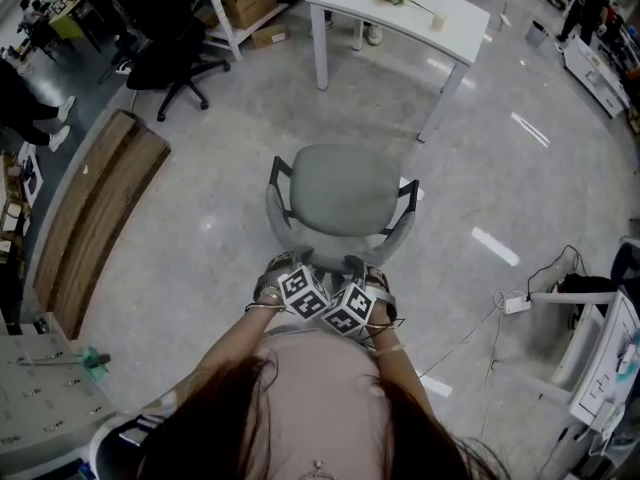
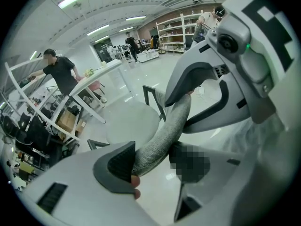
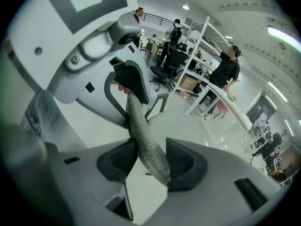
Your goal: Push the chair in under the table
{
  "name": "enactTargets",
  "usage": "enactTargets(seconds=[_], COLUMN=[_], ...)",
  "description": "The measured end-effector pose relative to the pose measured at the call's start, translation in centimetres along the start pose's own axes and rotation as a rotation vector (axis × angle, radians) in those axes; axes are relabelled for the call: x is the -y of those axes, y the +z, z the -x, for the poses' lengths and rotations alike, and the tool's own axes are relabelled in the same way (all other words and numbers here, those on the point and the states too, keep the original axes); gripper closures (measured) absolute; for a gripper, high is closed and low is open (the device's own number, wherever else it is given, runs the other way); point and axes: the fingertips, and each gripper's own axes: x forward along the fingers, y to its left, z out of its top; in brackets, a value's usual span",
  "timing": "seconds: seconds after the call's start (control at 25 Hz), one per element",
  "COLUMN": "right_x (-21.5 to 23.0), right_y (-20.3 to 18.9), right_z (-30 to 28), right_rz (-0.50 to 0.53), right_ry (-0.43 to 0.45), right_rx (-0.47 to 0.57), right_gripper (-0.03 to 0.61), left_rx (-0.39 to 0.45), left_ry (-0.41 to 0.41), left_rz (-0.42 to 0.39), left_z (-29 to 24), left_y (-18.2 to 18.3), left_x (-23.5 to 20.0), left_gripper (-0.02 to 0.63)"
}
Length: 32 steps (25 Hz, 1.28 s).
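Observation:
A grey chair (image 1: pixel 340 193) with black armrests stands on the floor in the head view, its seat facing a white table (image 1: pixel 400 8) a good stretch further on. My left gripper (image 1: pixel 298 268) and right gripper (image 1: pixel 356 271) sit side by side on the top edge of the backrest (image 1: pixel 330 260). In the left gripper view the grey fabric edge (image 2: pixel 164 128) runs between the jaws of the left gripper (image 2: pixel 153 159), which is shut on it. The right gripper (image 3: pixel 149 161) is likewise shut on the backrest edge (image 3: pixel 143 135). Seat (image 3: pixel 176 126) and table (image 3: pixel 235 108) lie beyond.
A black office chair (image 1: pixel 170 63) and a shelf with cardboard boxes (image 1: pixel 250 3) stand at the back left. A wooden board (image 1: pixel 95 208) lies on the floor at left. A power strip and cables (image 1: pixel 517 303) lie at right. A person in black (image 2: pixel 59 72) stands by the table.

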Motion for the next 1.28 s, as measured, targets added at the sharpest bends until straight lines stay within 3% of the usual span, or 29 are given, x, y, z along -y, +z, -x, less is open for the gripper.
enactTargets(seconds=[0.6, 0.92, 1.28], right_x=[4.6, 5.0, 5.8], right_y=[0.3, 0.7, 1.6], right_z=[-1.6, -2.4, -3.1], right_rz=[0.062, 0.041, 0.056], right_ry=[0.027, 0.092, 0.089], right_rx=[0.031, 0.087, 0.099], right_gripper=[0.394, 0.402, 0.403], left_rx=[-0.031, -0.027, -0.041], left_ry=[0.028, 0.022, 0.008], left_rz=[0.033, 0.029, 0.026], left_z=[-2.4, -2.9, -3.2], left_y=[3.3, 3.6, 3.7], left_x=[-3.1, -3.8, -5.1], left_gripper=[0.387, 0.387, 0.387])
